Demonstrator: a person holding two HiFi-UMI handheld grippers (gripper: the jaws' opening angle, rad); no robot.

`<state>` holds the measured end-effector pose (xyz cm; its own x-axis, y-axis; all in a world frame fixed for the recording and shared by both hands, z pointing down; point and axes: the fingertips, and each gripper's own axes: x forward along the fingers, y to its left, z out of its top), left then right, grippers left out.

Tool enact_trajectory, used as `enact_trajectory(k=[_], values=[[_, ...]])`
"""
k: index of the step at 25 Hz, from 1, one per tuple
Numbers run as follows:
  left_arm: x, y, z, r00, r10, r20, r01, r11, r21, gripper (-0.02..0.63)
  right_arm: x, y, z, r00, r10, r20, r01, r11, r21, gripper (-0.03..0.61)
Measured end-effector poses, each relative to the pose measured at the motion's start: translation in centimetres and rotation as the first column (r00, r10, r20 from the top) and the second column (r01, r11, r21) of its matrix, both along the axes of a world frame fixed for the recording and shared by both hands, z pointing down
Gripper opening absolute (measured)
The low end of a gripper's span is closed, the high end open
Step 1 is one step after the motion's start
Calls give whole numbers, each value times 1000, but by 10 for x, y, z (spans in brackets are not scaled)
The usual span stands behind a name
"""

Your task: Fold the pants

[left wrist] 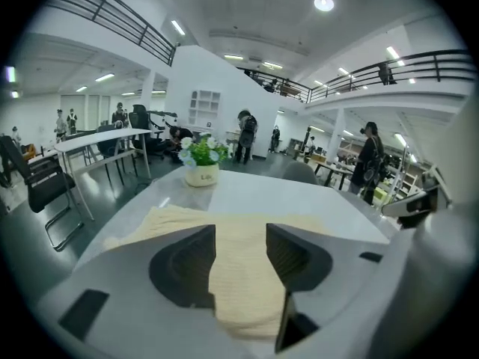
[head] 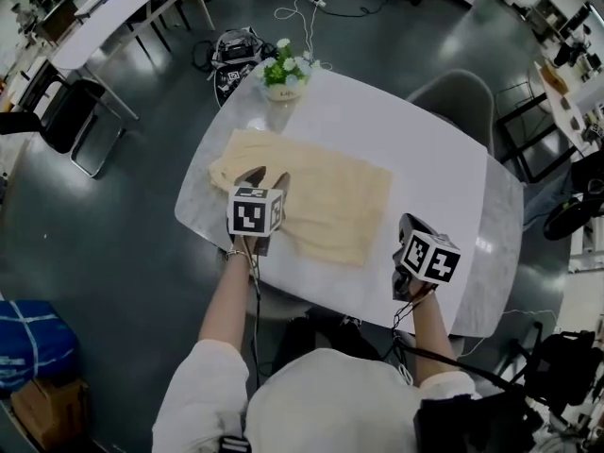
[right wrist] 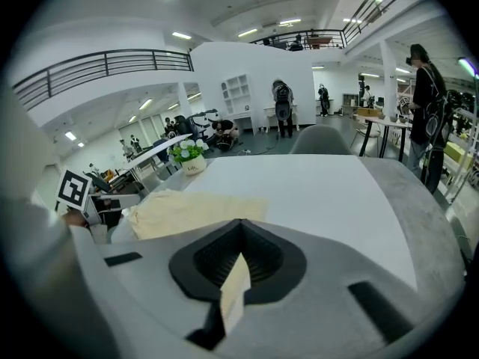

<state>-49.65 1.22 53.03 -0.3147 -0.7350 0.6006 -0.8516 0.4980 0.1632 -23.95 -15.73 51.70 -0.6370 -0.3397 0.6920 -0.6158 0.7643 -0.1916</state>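
Note:
Cream pants [head: 321, 201] lie spread flat on the white table [head: 425, 149]. My left gripper [head: 266, 179] hovers over their near left part with jaws open; in the left gripper view [left wrist: 241, 245] the cloth [left wrist: 172, 219] shows through the gap and neither pad presses on it. My right gripper [head: 408, 226] is at the near right, just off the pants' right edge, over bare table. In the right gripper view its jaws [right wrist: 239, 226] meet; a thin cream sliver shows below the tips. The pants [right wrist: 194, 212] lie off to its left.
A potted plant with white flowers [head: 283, 75] stands at the table's far edge. A grey chair [head: 453, 97] is tucked in at the far right. A black chair [head: 66, 111] and long tables stand to the left, across the dark floor.

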Motion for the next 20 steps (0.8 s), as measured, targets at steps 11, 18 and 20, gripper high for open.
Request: enact_trajectory(k=[11, 18, 20], values=[[139, -86, 6, 986, 162, -26, -163, 986, -30, 192, 71, -35, -17, 996, 72, 56, -71, 997, -24, -8], [190, -131, 35, 976, 216, -22, -218, 972, -92, 192, 108, -58, 1, 995, 87, 56, -84, 995, -61, -6], [201, -142, 47, 972, 233, -23, -234, 965, -120, 192, 114, -62, 8, 995, 82, 48, -79, 994, -72, -8]])
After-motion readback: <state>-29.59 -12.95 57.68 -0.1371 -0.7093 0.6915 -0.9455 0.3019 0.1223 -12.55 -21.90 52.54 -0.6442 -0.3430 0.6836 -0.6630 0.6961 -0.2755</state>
